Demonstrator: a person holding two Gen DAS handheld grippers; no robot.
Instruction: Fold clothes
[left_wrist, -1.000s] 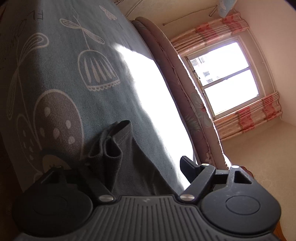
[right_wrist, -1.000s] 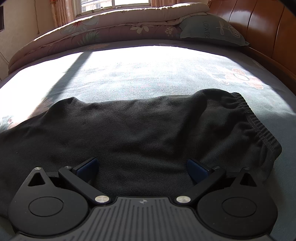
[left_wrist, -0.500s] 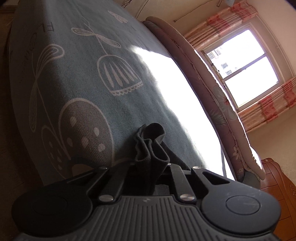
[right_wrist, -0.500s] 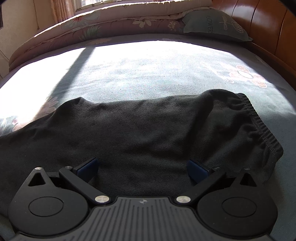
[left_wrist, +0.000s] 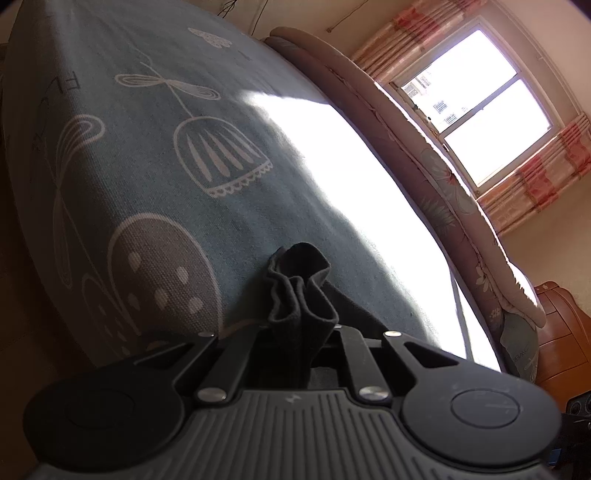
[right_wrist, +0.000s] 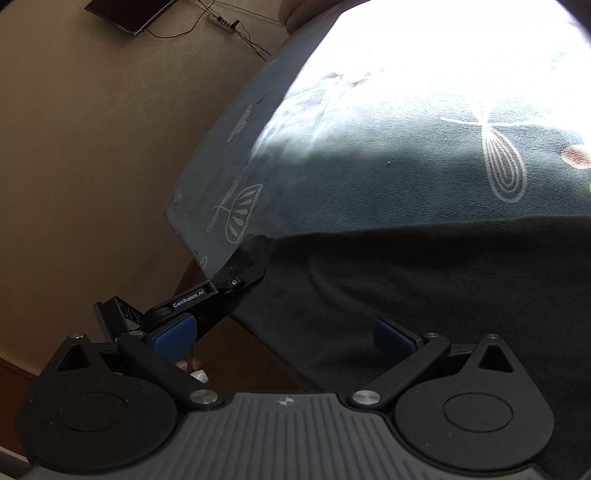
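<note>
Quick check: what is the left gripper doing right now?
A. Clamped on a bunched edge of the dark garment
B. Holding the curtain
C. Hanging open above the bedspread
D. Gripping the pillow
A: in the left wrist view the left gripper has its jaws closed on a bunched fold of the dark garment.

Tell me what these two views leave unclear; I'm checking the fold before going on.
- Dark garment: right wrist view, its right and lower parts run past the picture edge; its full shape is unknown.
- Left gripper: left wrist view, bunched cloth covers the pads.
- Bedsheet: right wrist view, sunlight whites out its pattern.
- Right gripper: open, holding nothing.
</note>
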